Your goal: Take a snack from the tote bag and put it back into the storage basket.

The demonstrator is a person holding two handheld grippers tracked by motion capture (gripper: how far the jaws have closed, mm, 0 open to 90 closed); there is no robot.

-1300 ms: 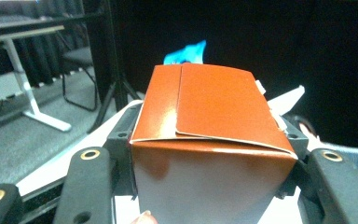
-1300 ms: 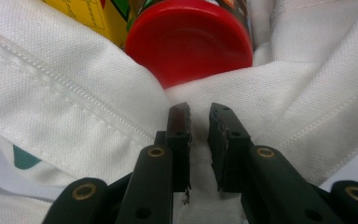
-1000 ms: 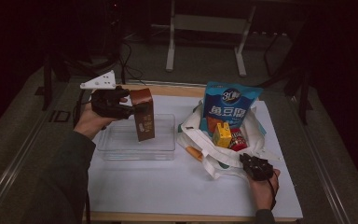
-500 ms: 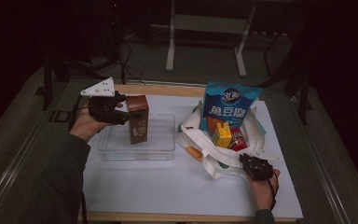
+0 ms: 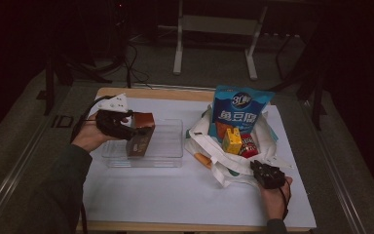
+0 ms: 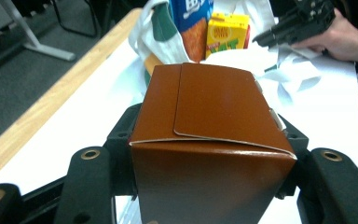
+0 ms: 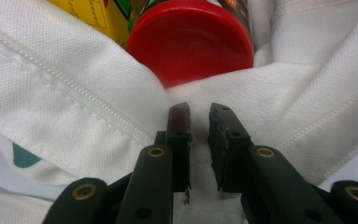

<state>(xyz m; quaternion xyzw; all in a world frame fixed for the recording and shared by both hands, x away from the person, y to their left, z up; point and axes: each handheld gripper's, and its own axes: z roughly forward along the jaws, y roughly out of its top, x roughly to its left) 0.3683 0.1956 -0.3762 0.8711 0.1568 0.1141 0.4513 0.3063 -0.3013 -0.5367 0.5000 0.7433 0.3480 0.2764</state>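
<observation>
The brown cardboard box (image 5: 140, 136), tall and glossy, stands upright inside the clear rectangular plastic tray (image 5: 168, 146) at the tray's left end in the high view, its top above the tray's rim. The left gripper (image 5: 126, 130) is clamped on the box from the left side, with the person's left hand (image 5: 91, 136) behind it. The tray lies on the white table cover (image 5: 175, 190), and just right of it sits the white cloth bag (image 5: 214, 151), open and slumped, with a blue snack packet (image 5: 238, 109) standing in it, a small yellow carton (image 5: 232, 140) and a red-lidded can (image 5: 248, 145) in front of the packet. The right gripper (image 5: 264, 171) sits at the bag's near right edge, held by the right hand (image 5: 275, 197).

In the left gripper view, the brown box (image 6: 212, 154) sits between the two black jaws, which press on both its sides; its folded top flap faces the camera. Beyond it are the cloth bag (image 6: 279, 70), the yellow carton (image 6: 227, 32) and the blue packet (image 6: 193, 14), and at the upper right the right gripper (image 6: 279, 33) in its hand (image 6: 340, 39).

In the right gripper view, the right gripper (image 7: 199, 116) has its jaws close together, pinching a fold of the bag's white cloth (image 7: 74, 98). Just beyond the fold lies the can's round red lid (image 7: 191, 39), with the yellow carton (image 7: 93, 14) beside it.
</observation>
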